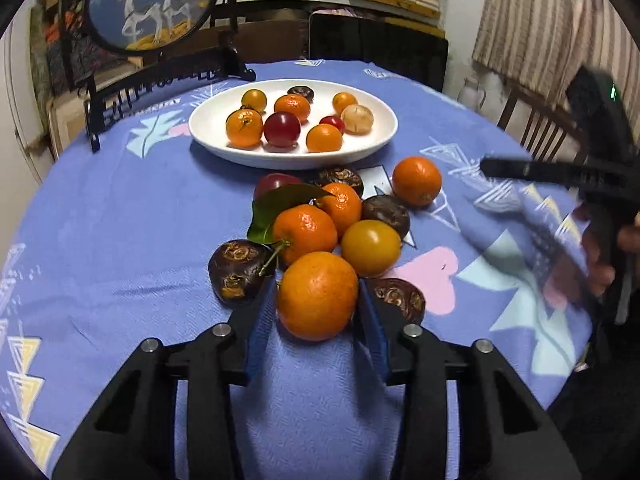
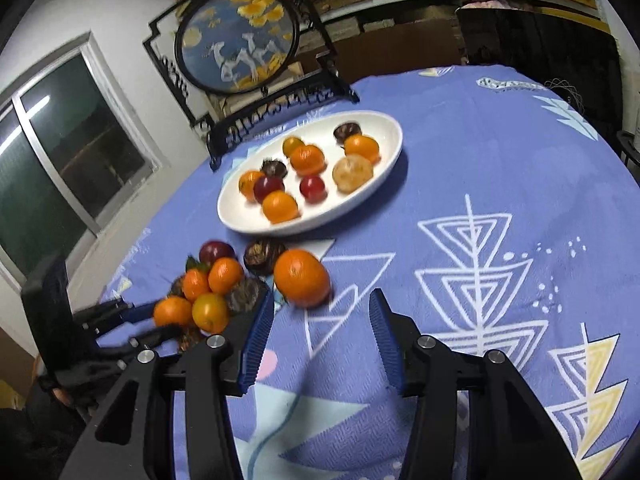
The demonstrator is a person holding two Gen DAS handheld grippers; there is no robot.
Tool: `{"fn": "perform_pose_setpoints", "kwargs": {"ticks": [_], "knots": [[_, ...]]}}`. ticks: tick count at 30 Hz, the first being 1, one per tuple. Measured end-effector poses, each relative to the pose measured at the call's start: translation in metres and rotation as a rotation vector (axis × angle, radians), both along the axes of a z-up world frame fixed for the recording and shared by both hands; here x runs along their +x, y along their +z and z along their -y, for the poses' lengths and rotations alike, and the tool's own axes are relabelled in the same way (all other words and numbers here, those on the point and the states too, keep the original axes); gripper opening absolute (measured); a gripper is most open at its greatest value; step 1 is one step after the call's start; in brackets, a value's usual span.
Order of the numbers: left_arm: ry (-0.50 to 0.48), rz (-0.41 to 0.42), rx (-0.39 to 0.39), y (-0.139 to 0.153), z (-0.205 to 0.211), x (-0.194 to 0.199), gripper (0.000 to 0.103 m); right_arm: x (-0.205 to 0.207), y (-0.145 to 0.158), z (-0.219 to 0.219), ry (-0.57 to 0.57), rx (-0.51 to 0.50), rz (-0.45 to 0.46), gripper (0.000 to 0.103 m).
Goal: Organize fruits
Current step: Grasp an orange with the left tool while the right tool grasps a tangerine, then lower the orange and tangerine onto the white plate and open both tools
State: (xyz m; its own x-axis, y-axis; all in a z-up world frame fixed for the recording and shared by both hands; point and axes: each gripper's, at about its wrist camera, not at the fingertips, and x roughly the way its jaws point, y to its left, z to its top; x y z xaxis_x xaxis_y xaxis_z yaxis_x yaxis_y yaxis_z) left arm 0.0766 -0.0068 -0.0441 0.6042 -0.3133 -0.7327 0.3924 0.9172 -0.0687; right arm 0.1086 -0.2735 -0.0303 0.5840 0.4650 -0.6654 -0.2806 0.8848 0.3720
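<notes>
A white oval plate point(image 1: 372, 142) point(image 2: 384, 184) at the back of the table holds several oranges, red plums and dark fruits. A pile of loose fruit lies in front of it. My left gripper point(image 1: 318, 300) has its blue pads on both sides of the nearest orange point(image 1: 317, 295), which rests on the cloth; the jaws touch or nearly touch it. The same orange shows in the right wrist view point(image 2: 172, 311). My right gripper point(image 2: 322, 314) is open and empty, just short of a separate orange point(image 2: 302, 283) point(image 1: 417, 180) at the pile's right.
A yellow fruit point(image 1: 370, 247), a leafy orange point(image 1: 306, 233) and dark fruits point(image 1: 239, 266) crowd around the held orange. A round painted screen on a black stand point(image 1: 150, 4) point(image 2: 240, 44) stands behind the plate. The purple patterned cloth point(image 2: 500, 240) covers the table.
</notes>
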Motion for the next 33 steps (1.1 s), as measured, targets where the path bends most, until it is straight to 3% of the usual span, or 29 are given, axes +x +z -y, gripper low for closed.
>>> {"fn": "perform_pose_setpoints", "kwargs": {"ticks": [6,13,14,16,26,33], "knots": [[0.023,0.068,-0.106,0.025,-0.018,-0.017,0.040,0.013,-0.005,-0.024,0.045,-0.064,-0.005,0.051],[0.017,0.088,-0.119,0.036,-0.024,-0.032,0.040,0.045,-0.020,-0.056,0.068,-0.133,-0.052,0.052],[0.018,0.085,-0.122,0.035,-0.025,-0.032,0.040,0.048,-0.022,-0.057,0.066,-0.125,-0.058,0.052],[0.026,0.080,-0.124,0.033,-0.027,-0.031,0.040,0.048,-0.022,-0.056,0.052,-0.113,-0.051,0.042],[0.039,0.072,-0.147,0.032,-0.030,-0.025,0.040,0.023,-0.006,-0.024,0.021,0.013,-0.003,0.041],[0.038,0.066,-0.157,0.050,-0.018,0.017,0.040,0.035,0.018,-0.012,0.010,0.062,0.008,0.041]]}}
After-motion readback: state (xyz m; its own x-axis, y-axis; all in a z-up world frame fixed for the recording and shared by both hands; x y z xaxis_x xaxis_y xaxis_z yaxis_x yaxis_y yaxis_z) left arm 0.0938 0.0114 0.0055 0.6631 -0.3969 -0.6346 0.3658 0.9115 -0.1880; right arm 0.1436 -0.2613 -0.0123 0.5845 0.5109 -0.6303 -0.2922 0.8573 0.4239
